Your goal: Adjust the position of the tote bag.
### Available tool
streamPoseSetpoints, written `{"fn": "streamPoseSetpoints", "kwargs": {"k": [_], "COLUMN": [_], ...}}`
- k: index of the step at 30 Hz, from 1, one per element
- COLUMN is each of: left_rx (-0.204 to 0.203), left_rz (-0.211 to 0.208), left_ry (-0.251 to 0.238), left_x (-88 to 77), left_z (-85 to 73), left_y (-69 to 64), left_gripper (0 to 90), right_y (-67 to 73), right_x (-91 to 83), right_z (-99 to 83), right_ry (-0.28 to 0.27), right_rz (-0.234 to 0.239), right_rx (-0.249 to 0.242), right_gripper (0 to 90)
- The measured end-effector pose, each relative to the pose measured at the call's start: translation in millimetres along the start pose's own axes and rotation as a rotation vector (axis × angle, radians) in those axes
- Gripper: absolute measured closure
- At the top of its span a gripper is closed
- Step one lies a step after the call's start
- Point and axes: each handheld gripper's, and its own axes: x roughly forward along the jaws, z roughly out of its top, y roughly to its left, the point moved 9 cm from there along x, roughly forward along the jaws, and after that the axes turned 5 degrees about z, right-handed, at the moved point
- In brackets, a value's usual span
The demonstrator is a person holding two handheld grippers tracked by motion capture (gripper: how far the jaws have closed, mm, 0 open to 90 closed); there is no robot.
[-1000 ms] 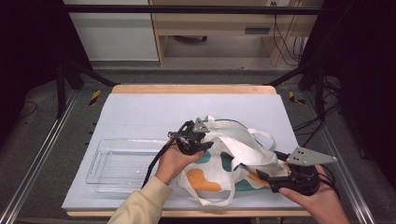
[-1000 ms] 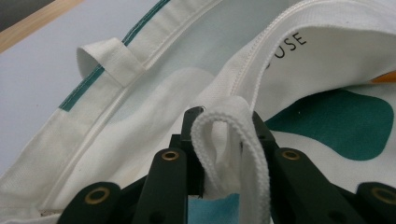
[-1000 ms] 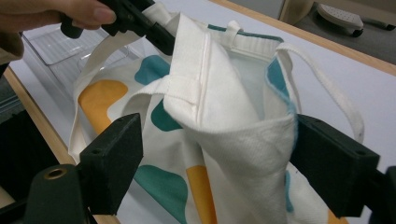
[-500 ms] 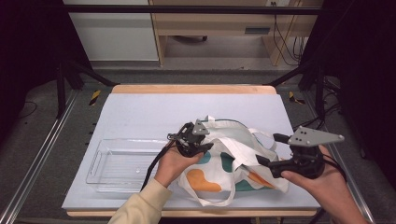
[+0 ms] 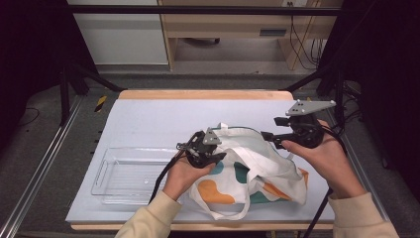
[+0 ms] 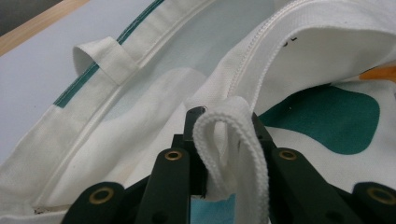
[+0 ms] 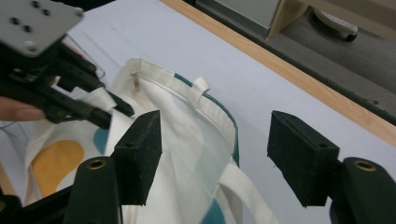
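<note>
High view puts the tote bag (image 5: pixel 247 168) on the near right part of the surface (image 5: pixel 148 119), beside a clear tray (image 5: pixel 124 173), mouth turned up and toward the far edge. My left gripper (image 5: pixel 213 154) sits at the bag's near-left rim, jaws clamped on the white strap (image 6: pixel 224 140); the left gripper view shows that webbing looped up between the pads, with the open mouth running away beyond it. My right gripper (image 5: pixel 270 135) hangs above the bag's far-right corner, pointing left across the mouth; its jaws have just been closing, yet they stand apart with nothing between them. So the far rim (image 7: pixel 205 100) lies ahead of and below my right jaws, its long line crossing them at a slant, and my right hand is nearer to it. Right gripper view shows the small loop on that rim and the pale lining, which the high view leaves too small to read.
</note>
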Motion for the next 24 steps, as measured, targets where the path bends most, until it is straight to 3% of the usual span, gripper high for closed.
{"fn": "streamPoseSetpoints", "kwargs": {"k": [2,3,4,11,20,24], "left_rx": [0.000,0.003,0.005,0.005,0.011,0.016], "left_rz": [0.002,0.001,-0.002,-0.006,-0.007,-0.011], "left_ry": [-0.004,-0.004,-0.003,-0.010,-0.016,-0.022], "left_x": [-0.6,-0.9,-1.3,-3.5,-6.4,-9.8], "left_z": [0.1,0.0,-0.5,-1.2,-2.4,-2.8], "left_y": [-0.6,-0.8,-1.0,-2.5,-4.2,-6.9], "left_gripper": [75.9,75.9,75.9,75.9,76.0,76.0], "right_y": [-7.3,-7.3,-10.9,-19.4,-36.6,-37.1], "right_x": [16.0,16.0,25.8,54.9,72.7,77.4], "right_z": [0.8,0.8,-0.5,-9.3,-33.0,-44.8], "right_ry": [0.019,0.019,0.041,0.118,0.215,0.250], "right_rz": [-0.004,-0.004,0.003,-0.008,-0.030,-0.013], "right_rx": [0.012,0.012,0.016,0.018,0.056,0.064], "right_gripper": [38.4,38.4,44.4,46.4,51.0,61.2]}}
